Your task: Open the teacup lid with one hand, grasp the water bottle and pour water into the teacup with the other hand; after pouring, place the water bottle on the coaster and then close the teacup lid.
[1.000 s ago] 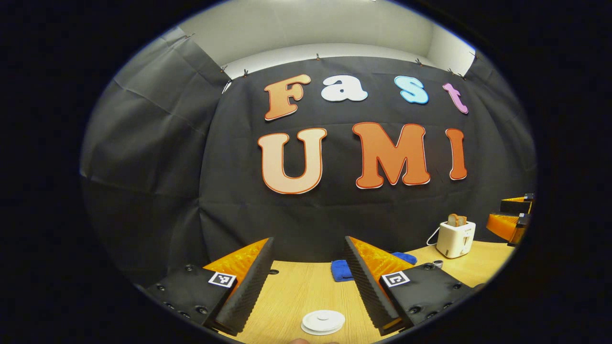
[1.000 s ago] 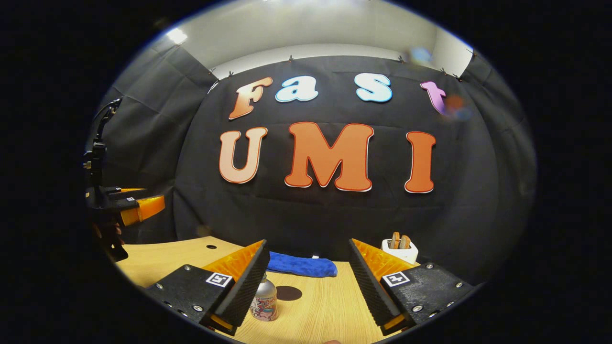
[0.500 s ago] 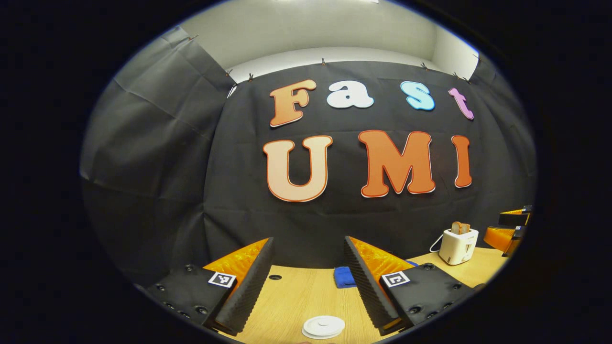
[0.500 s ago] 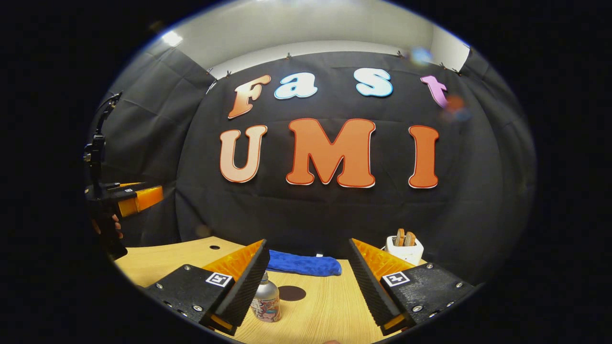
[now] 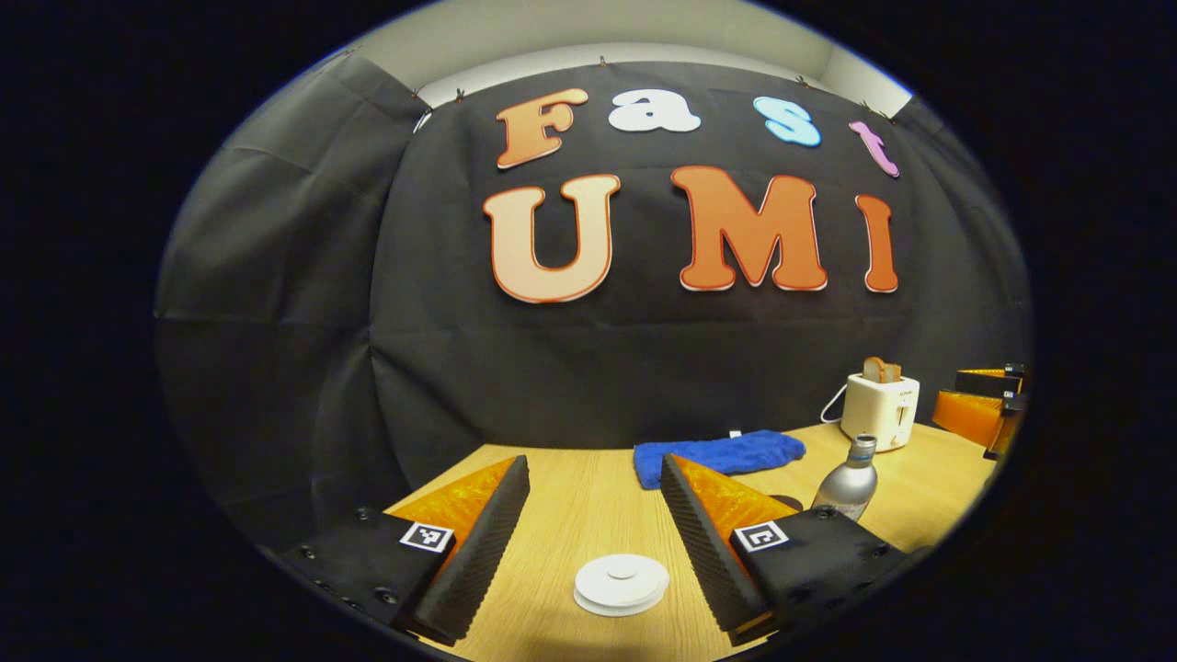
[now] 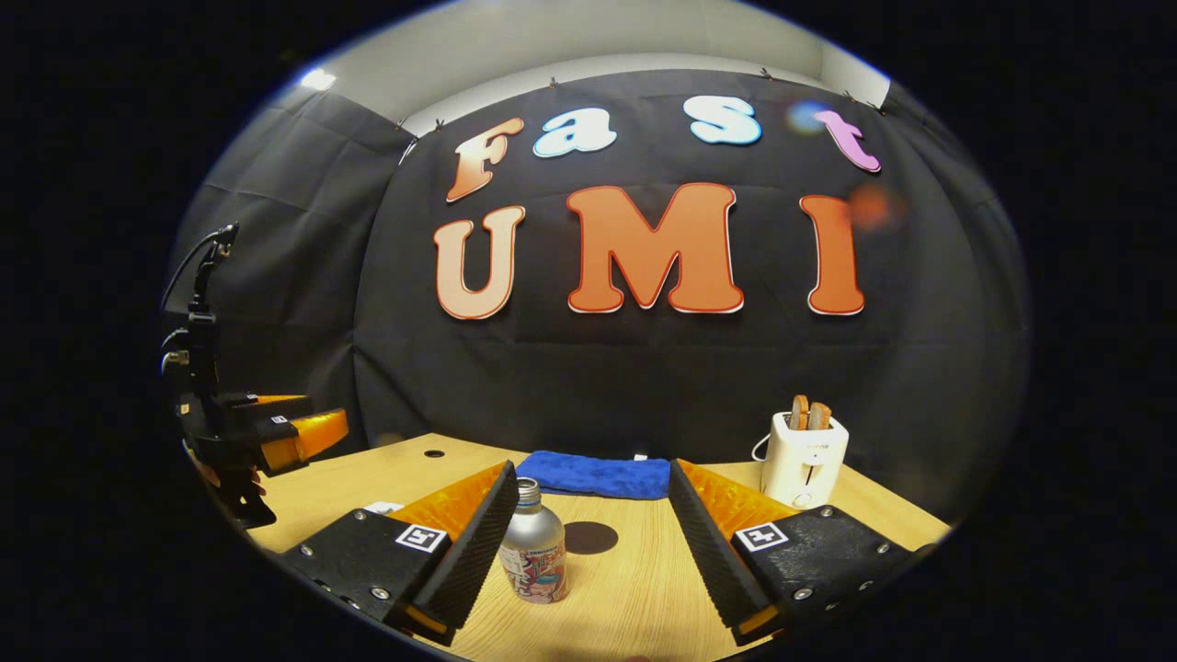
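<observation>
A white round teacup lid [image 5: 621, 582] lies low on the wooden table [image 5: 570, 496], in front of and between the fingers of my left gripper [image 5: 594, 473], which is open and holds nothing. A silver water bottle [image 6: 535, 554] with a printed label stands upright just inside the left finger of my open right gripper [image 6: 593, 478], not touching it. The dark round coaster [image 6: 589, 537] lies right behind the bottle. In the left gripper view the bottle [image 5: 851, 478] stands to the right, past my right finger. A white edge of the teacup [image 6: 382, 507] peeks out beside my left finger.
A blue cloth [image 6: 593, 474] lies along the table's back edge. A white toaster [image 6: 807, 455] with bread slices stands at the back right. The other gripper [image 6: 276, 432], held by a hand, hovers at the left. The toaster [image 5: 881, 409] and cloth [image 5: 726, 453] also appear in the left gripper view.
Both views have tipped downward, showing more table. The bottle came into the left gripper view, and sits higher and larger in the right gripper view. Both grippers stayed open.
</observation>
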`<state>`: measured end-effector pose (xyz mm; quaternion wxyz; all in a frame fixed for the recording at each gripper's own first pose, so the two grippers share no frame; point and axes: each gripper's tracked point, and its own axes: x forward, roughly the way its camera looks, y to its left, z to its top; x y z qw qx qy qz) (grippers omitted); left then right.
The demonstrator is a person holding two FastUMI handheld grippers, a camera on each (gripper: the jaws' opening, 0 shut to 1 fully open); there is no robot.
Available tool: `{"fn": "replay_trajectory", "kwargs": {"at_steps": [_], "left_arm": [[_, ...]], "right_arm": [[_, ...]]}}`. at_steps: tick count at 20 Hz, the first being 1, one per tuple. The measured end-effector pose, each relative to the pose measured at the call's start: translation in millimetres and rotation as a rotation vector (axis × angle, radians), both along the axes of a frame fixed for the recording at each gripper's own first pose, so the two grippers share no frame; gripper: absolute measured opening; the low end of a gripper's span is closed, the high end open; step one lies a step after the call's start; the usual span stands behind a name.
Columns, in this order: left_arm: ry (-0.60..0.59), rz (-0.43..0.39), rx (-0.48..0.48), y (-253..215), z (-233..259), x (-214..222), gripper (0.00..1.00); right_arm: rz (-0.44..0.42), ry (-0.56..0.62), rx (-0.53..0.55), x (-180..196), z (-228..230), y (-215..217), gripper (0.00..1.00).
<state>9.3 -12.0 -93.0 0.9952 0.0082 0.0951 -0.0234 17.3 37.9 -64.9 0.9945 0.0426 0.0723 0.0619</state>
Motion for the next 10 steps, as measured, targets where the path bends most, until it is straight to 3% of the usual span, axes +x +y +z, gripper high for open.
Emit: {"fn": "replay_trajectory", "kwargs": {"at_steps": [10], "left_arm": [[0.194, -0.080, 0.023, -12, -89, 5, 0.96]], "right_arm": [[0.058, 0.067, -0.047, 1, -40, 27, 0.98]]}}
